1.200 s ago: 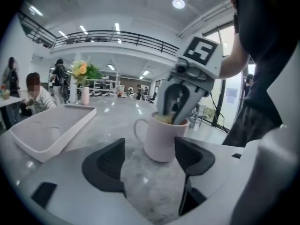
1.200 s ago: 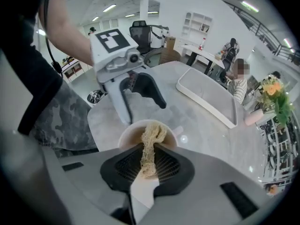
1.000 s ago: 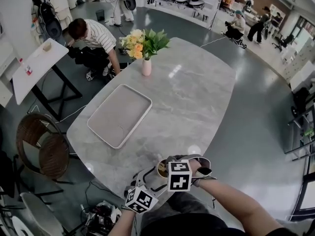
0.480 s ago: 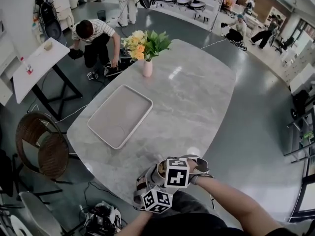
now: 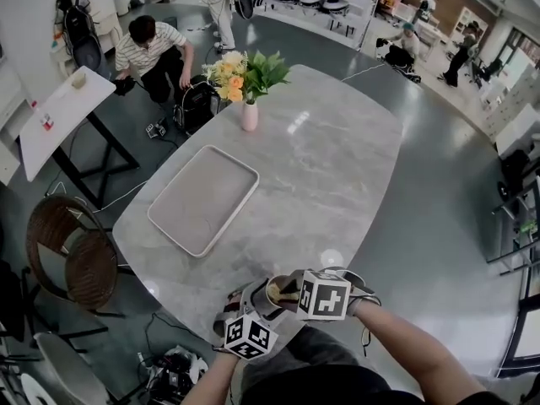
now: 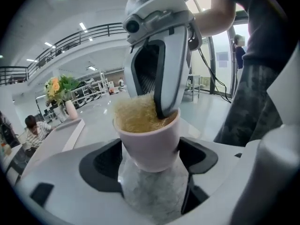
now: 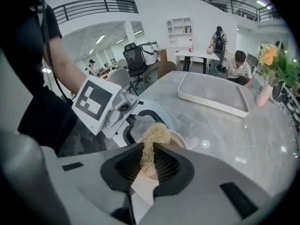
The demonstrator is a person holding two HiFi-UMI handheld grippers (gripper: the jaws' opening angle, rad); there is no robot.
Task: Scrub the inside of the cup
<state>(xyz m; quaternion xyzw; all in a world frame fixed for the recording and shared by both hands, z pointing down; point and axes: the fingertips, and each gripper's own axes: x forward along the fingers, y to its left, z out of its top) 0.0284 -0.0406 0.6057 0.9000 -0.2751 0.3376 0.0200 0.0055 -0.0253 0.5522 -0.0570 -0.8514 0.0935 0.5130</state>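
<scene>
A pale cup (image 6: 151, 146) sits tilted between the pads of my left gripper (image 6: 150, 162), which is shut on its sides just above the table's near edge. My right gripper (image 7: 149, 162) is shut on a tan fibrous scrubber (image 7: 151, 142) and points steeply down into the cup's mouth (image 7: 182, 139). From the left gripper view, the scrubber (image 6: 135, 116) fills the cup and the right gripper's fingertips (image 6: 164, 108) dip past the rim. In the head view the cup (image 5: 278, 291) shows between the left gripper (image 5: 256, 305) and the right gripper (image 5: 293, 298). The cup's inner bottom is hidden.
A grey marble table (image 5: 337, 167) carries a white rectangular tray (image 5: 202, 197) at mid left and a pink vase with flowers (image 5: 249, 112) at the far end. A wicker chair (image 5: 72, 251) stands at the left. A person crouches beyond the table (image 5: 148, 49).
The right gripper has rolled and lifted slightly over the cup, with the scrubber still inside. The left gripper has rolled a little with the cup. The crouching person behind has shifted.
</scene>
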